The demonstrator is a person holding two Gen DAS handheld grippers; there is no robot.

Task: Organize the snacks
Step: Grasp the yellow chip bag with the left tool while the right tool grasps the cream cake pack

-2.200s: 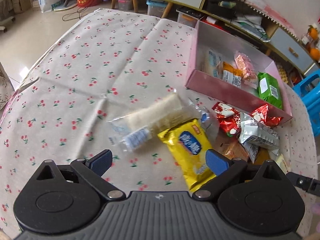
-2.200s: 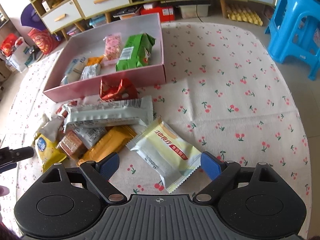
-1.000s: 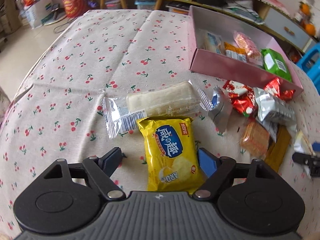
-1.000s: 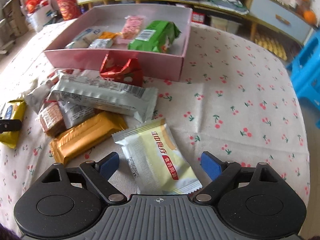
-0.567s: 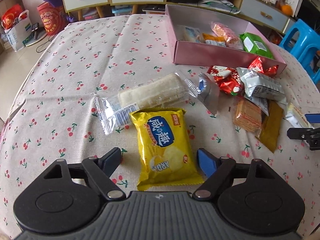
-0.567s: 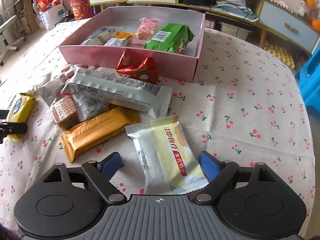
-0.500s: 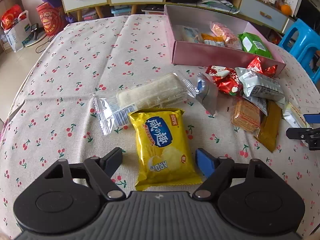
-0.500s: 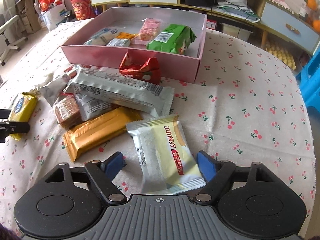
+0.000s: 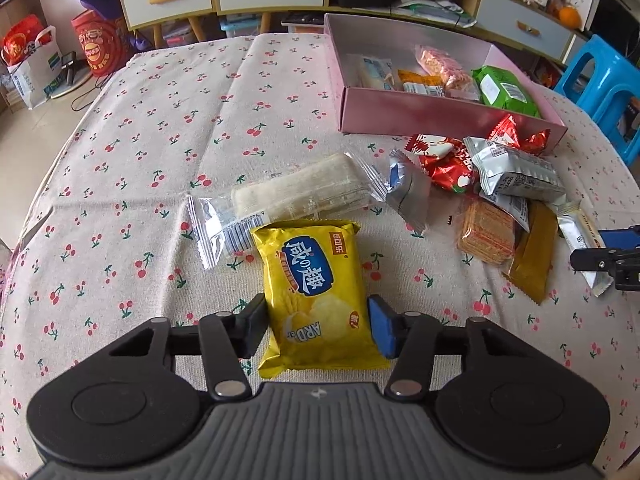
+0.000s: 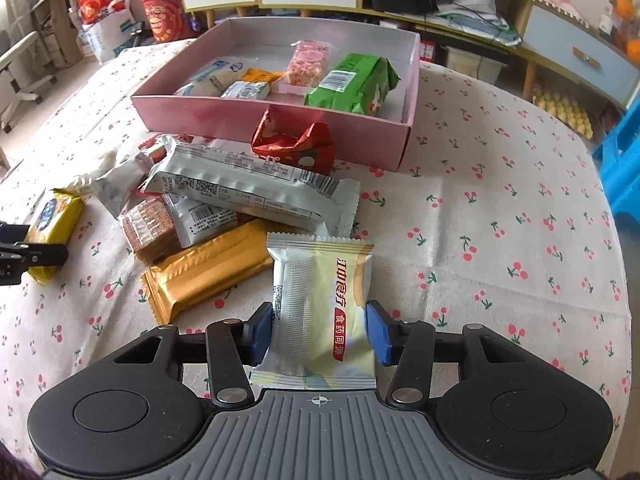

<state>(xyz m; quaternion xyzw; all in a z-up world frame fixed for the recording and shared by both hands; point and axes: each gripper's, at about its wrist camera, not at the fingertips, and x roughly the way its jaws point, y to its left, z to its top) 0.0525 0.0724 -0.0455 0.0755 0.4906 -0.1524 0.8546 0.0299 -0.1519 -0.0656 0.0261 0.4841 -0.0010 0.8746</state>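
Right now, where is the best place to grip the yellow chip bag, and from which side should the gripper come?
Grip the yellow chip bag across its two long edges near the lower end, coming from above. It lies flat and clear there. The left gripper is closing there, one pad at each edge.

Snack pile point(image 10: 224, 208) crowds the pink box's point(image 10: 280, 120) front.

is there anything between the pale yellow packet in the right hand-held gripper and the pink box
Yes. The loose snack pile lies between the pale yellow packet and the pink box: a long silver bar, a gold bar and a red pouch against the box's front wall. Lifting over them looks workable.
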